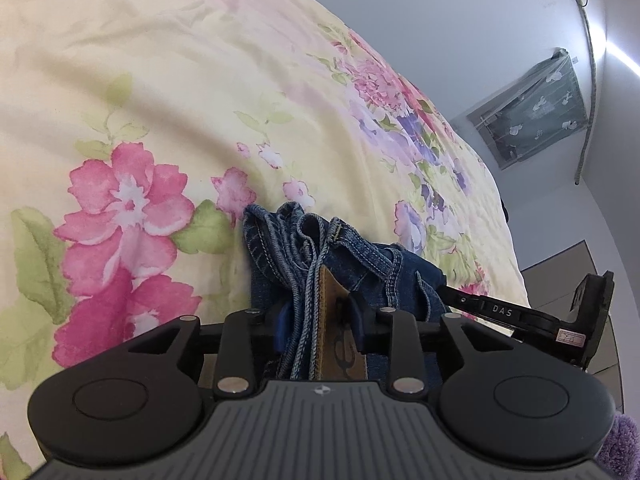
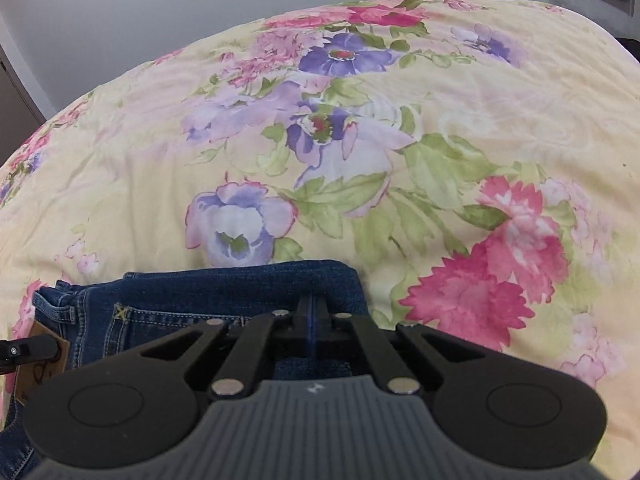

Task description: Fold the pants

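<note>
One pair of jeans (image 2: 208, 300) lies bunched on the floral bedspread (image 2: 460, 128), and we hold it at two places. Our left hand-held gripper (image 1: 320, 316) is clamped on the gathered waistband, with the brown leather patch (image 1: 334, 320) caught between its fingers. Our right hand-held gripper (image 2: 312, 320) sits pressed together at the folded denim edge, just right of the back pocket; we cannot tell whether cloth is pinched there.

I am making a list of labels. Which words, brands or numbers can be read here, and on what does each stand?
"DAS": on the right gripper's black side.
Small pink sticker on that gripper: too small to read.
Leather patch on the jeans: embossed mark, not readable.
</note>
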Motion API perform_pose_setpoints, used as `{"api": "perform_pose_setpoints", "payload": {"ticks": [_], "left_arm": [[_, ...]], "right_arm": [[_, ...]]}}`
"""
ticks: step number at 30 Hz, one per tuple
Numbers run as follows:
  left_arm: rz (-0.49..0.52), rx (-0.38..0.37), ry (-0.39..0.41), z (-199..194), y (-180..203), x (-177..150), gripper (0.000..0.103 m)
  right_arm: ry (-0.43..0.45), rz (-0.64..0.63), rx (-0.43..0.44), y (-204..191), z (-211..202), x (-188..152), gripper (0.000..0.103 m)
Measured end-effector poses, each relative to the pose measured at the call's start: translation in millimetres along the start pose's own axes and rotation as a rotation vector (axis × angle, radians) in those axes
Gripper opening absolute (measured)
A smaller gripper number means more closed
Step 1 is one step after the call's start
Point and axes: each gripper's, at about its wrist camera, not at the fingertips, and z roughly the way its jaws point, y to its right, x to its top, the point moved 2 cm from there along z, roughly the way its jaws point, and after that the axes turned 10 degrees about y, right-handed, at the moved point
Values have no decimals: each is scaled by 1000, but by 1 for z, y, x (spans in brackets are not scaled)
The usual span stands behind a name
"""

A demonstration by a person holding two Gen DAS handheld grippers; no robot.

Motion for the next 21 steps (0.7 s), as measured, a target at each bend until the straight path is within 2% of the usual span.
{"api": "perform_pose_setpoints", "payload": {"ticks": [3,7,9,15,18,21], "left_arm": [[27,41,-14,-14,10,0,42],[86,47,10,-47,25,-12,46],[78,43,25,-64,26,-20,48],[24,55,57,-102,18,-43,48],[-19,56,63,-110,13,-53,48],[-85,46,60,-111,7,-61,48]], "right_arm": [[23,-21,-2,-3,-23,4,0],[79,-44,42,-2,-82,-8,15],[95,-73,58,1,-115,-23,24],[84,-141,103,10,-195,-89,30],[76,-245,109,4,-215,-122,36],[71,-340,106,-5,-217,-144,42]]}}
